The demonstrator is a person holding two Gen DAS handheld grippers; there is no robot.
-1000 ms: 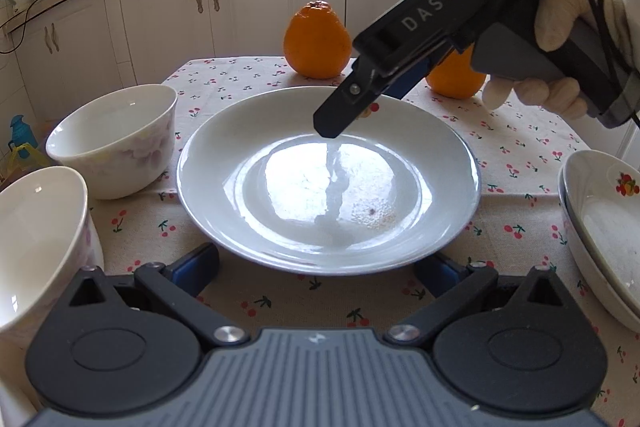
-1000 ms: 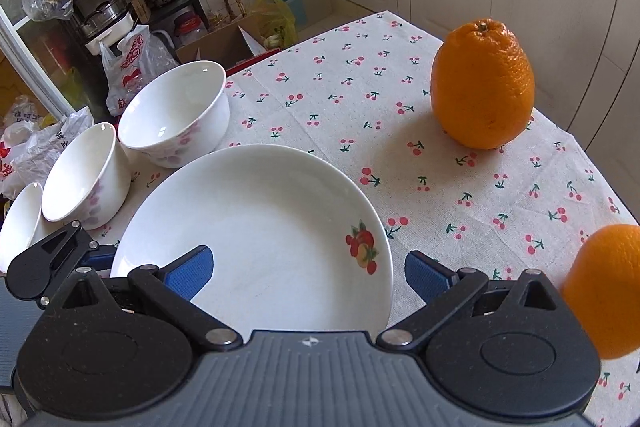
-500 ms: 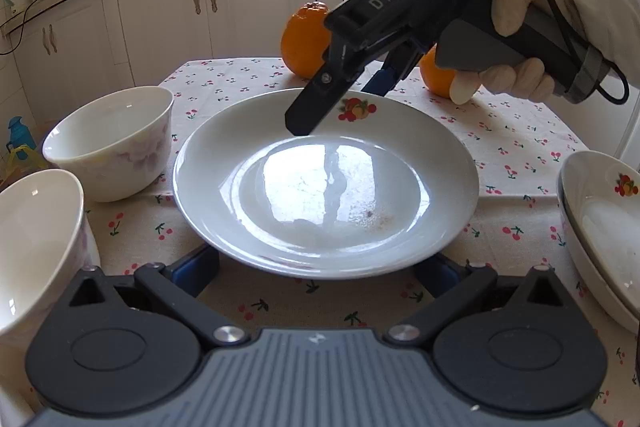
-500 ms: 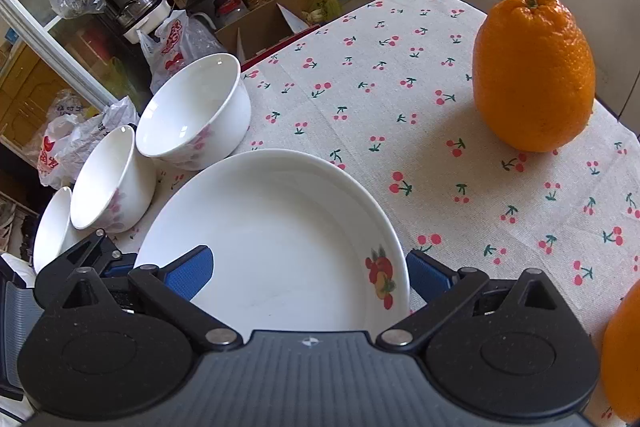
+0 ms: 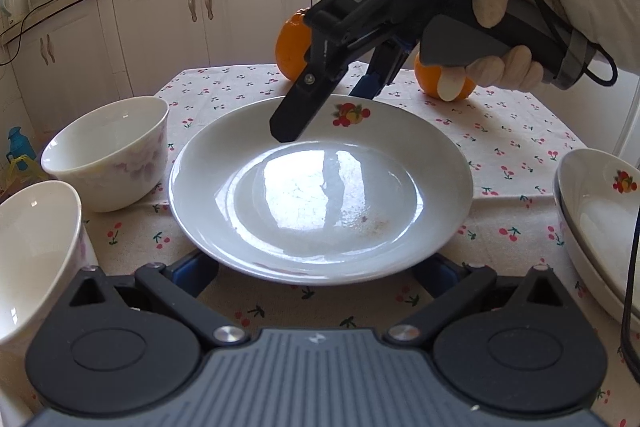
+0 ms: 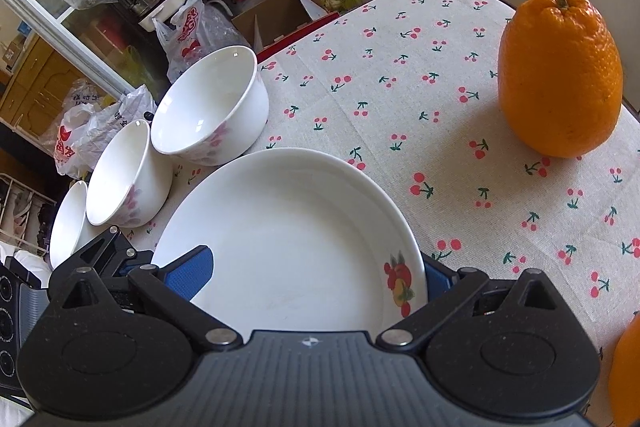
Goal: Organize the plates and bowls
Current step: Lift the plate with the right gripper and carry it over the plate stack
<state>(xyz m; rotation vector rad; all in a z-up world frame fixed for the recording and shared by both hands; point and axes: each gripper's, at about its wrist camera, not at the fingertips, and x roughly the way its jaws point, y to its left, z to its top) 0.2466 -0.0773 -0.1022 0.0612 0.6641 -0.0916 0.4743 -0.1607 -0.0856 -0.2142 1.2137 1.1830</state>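
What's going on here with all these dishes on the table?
A person is tidying plates and bowls with a gripper in each hand. Both the left gripper and the right gripper are open around opposite edges of the big white plate, which sits on the cherry tablecloth. Bowls wait beside it, two oranges behind, and more plates stacked on the right.

I'm getting bright daylight from the window at 12 o'clock in the left wrist view; it throws a broad glare patch across the well of the plate [image 5: 320, 187], with a dark streak reflected through it. Both views are sharp, with no motion blur. Fisheye bending curves the cabinets toward 9 and 3 o'clock, and black vignetting cuts the corners. The orange [image 6: 560, 75] casts only a soft shadow.
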